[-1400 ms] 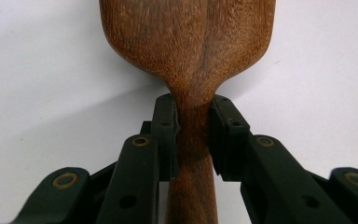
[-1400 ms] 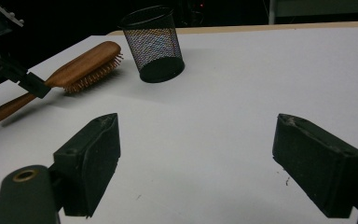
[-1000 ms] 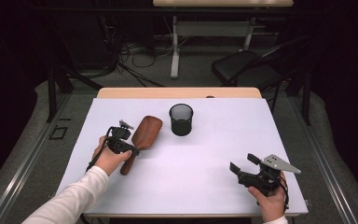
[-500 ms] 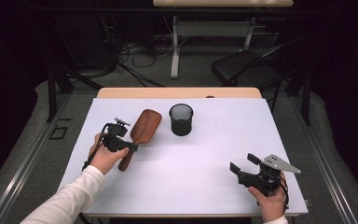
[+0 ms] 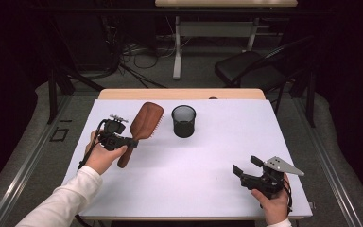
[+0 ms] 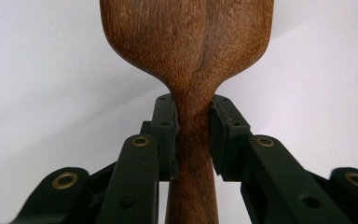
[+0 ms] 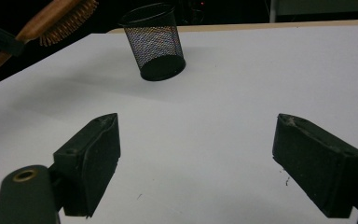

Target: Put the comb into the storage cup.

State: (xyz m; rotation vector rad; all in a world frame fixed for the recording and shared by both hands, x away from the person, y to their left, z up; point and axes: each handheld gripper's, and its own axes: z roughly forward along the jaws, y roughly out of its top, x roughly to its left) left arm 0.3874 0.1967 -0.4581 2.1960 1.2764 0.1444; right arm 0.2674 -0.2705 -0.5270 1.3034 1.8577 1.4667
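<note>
A brown wooden hairbrush (image 5: 144,124) hangs tilted above the left part of the white table (image 5: 203,179), head toward the back. My left gripper (image 5: 131,142) is shut on its handle. In the left gripper view both pads press the narrow neck of the hairbrush (image 6: 191,56), just below the head. A black mesh cup (image 5: 183,121) stands upright on the table, right of the brush head. My right gripper (image 5: 246,166) rests near the front right edge, open and holding nothing. From the right gripper view the mesh cup (image 7: 154,41) stands ahead and the hairbrush (image 7: 51,21) shows bristles at upper left.
A wooden strip (image 5: 179,93) runs along the table's back edge. Behind the table are a black chair (image 5: 250,71), a desk frame (image 5: 208,28) and cables on the floor.
My left gripper has lifted the hairbrush off the table and tipped its head upward and toward the back. My right gripper has stayed where it was.
</note>
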